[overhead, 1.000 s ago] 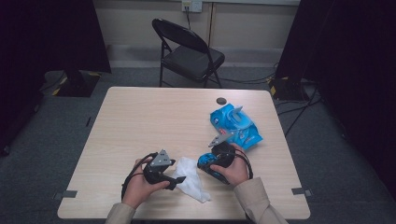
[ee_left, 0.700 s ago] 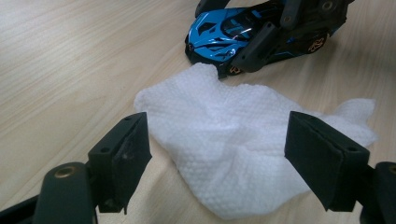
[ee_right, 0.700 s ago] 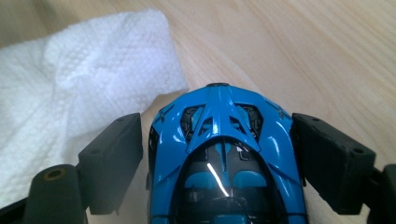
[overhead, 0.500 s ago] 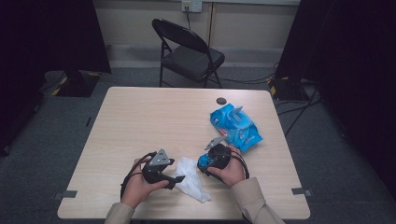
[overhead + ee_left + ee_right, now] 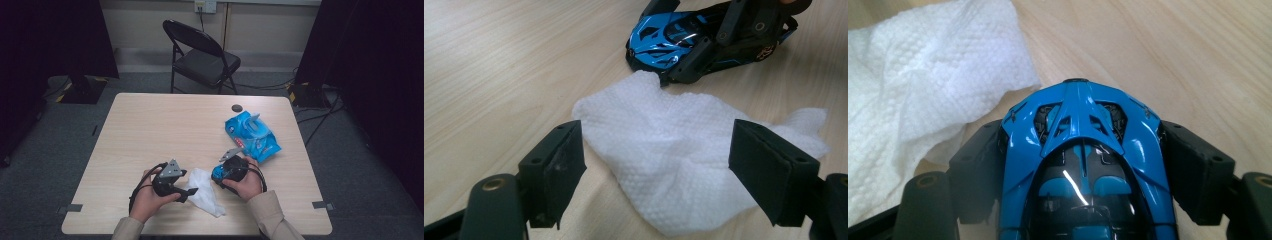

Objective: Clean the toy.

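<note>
High view: table [image 5: 150, 130], white wipe [image 5: 205, 187] near its front edge, both grippers over it. Right gripper [image 5: 1075, 165] jaws have just been closing, now clamping the blue toy car [image 5: 1083, 165] touching the wipe; wiping looks next. Left gripper [image 5: 659, 165] open, straddling the wipe.

One blue toy car [image 5: 1080, 165]; one white wipe [image 5: 684, 160]; one blue wipes pack [image 5: 251, 134]; one small dark round object [image 5: 236, 107]; one table [image 5: 150, 130]; one folding chair [image 5: 202, 55]; two grippers: left gripper [image 5: 191, 192], right gripper [image 5: 216, 176].

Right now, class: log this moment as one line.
right gripper: closing, grips blue toy car | left gripper: open over white paper wipe
</note>
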`<act>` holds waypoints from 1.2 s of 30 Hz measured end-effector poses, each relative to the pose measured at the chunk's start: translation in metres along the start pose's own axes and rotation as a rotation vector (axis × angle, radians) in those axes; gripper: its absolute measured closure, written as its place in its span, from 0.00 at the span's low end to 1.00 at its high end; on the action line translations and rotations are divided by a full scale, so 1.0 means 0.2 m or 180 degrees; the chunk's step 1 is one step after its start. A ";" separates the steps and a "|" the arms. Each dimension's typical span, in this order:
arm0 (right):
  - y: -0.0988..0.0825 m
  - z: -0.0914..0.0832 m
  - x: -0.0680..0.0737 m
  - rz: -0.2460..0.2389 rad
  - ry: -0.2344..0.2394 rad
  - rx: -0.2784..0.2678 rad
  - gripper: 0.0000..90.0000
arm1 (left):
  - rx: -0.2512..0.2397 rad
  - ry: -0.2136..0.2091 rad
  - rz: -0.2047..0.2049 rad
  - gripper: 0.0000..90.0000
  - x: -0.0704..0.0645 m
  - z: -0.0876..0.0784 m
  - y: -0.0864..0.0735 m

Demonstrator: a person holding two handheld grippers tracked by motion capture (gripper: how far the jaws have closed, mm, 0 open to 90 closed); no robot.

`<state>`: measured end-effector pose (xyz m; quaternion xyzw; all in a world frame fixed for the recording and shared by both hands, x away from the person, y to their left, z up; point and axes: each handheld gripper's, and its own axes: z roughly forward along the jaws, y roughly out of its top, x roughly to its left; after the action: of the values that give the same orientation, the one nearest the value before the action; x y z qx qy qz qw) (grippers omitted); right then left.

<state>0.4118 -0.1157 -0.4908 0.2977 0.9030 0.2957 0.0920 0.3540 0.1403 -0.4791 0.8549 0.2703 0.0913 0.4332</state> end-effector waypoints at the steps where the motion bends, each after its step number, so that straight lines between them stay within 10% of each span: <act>1: 0.00 0.00 0.00 0.0024 -0.0001 -0.0021 0.27 | -0.0005 -0.0001 -0.0002 0.25 0.00 0.00 0.00; 36: -0.21 -0.44 -0.09 0.0581 0.0175 -0.1315 0.27 | 0.0059 -0.0141 0.0231 0.21 -0.09 0.10 0.09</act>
<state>0.3772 -0.1955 -0.4449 0.3449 0.7948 0.4894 0.0992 0.3538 0.1084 -0.4763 0.8700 0.2303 0.0855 0.4275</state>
